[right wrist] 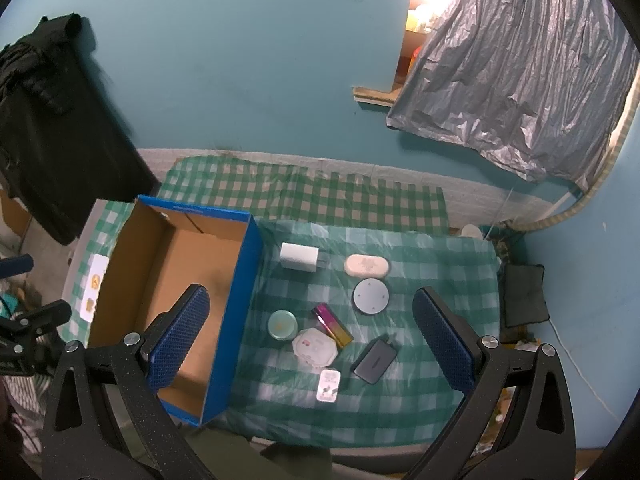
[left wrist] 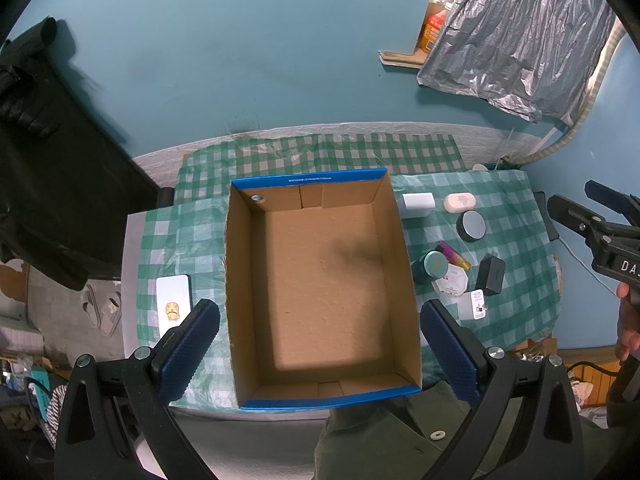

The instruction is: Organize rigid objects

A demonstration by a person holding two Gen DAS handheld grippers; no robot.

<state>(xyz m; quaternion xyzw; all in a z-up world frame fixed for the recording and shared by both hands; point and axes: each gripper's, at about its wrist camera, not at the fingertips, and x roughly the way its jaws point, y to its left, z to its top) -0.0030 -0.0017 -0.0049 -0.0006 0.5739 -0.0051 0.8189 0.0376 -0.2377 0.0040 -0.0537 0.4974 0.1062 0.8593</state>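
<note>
- Blue-padded, the left tool (left wrist: 320, 354) is spread wide, holding nothing, poised above the empty cardboard box (left wrist: 320, 280).
- The right tool (right wrist: 310, 342) is equally splayed and empty, hovering over the bench (right wrist: 440, 264).
- Ahead, between its fingers, lie a white charger (right wrist: 298, 258), grey puck (right wrist: 371, 296), teal jar (right wrist: 282, 324), pink-gold bar (right wrist: 332, 326) and dark case (right wrist: 375, 361); the box sits to its left.

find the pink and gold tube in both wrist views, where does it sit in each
Left wrist view: the pink and gold tube lies right of centre, just right of the cardboard box, between the teal jar and the black case.
Right wrist view: it lies at the centre, above the white octagonal box, between the open fingers.
Shared landmark: the round grey puck, up and to the tube's right in both.
</note>
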